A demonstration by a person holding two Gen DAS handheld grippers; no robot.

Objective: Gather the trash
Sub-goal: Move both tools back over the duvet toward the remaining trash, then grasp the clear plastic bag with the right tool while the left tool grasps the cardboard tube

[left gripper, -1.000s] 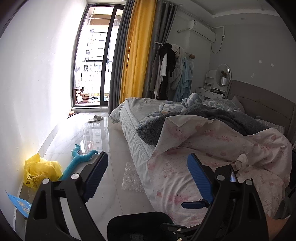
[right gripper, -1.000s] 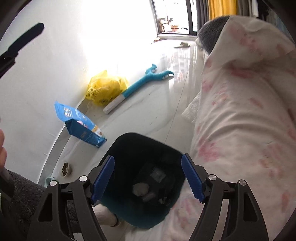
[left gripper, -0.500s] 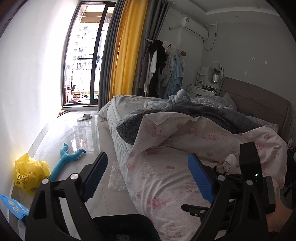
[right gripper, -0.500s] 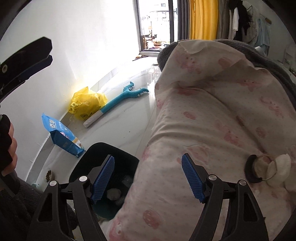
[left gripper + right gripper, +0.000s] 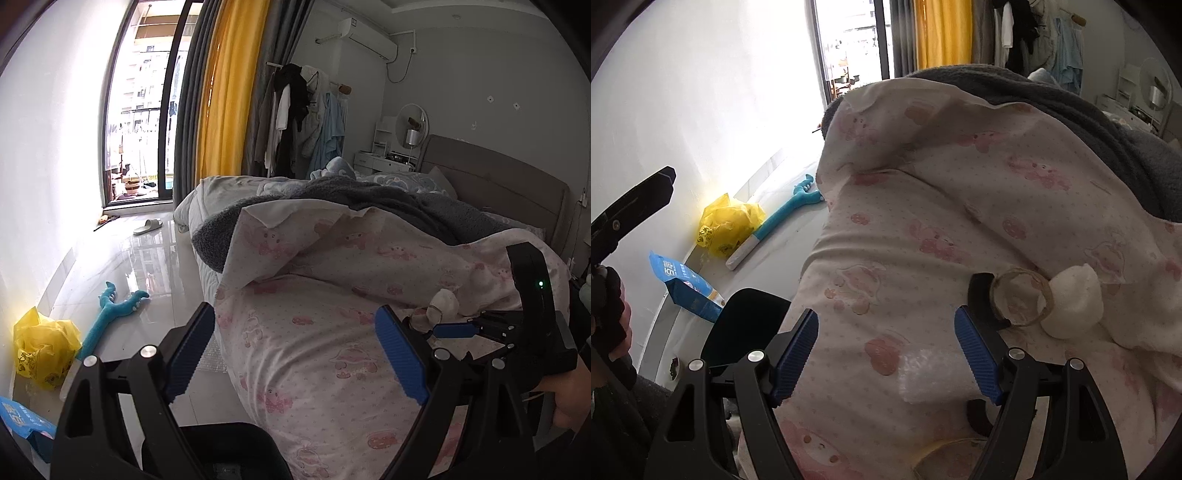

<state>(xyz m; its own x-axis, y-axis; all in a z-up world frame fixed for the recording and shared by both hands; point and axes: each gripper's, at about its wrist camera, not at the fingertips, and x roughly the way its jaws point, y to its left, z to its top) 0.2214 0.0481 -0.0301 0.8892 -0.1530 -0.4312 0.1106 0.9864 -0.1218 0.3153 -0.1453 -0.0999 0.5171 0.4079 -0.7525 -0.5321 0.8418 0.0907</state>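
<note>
Hovering over the pink-printed quilt, the right gripper is spreading its blue pads wide and gripping nothing. Trash is lying on the quilt just ahead of it and to its right: a tape ring is leaning just past the right pad's tip, and a white wad is touching the ring's far side. A scrap of bubble wrap is resting between the pads, nearer the right one. Another ring, yellowish, is showing at the bottom edge of the right wrist view, though too little of it is visible to name it surely.

The left gripper is also gaping wide and empty, pointing along the bed's side edge toward the window. In its view the right gripper is sitting at the right, with the wad just beyond its tip.

A black bin is standing on the floor against the bed's side edge, below and left of the right gripper. Along the wall a yellow bag, a blue packet and a teal toy are lying on the floor.
</note>
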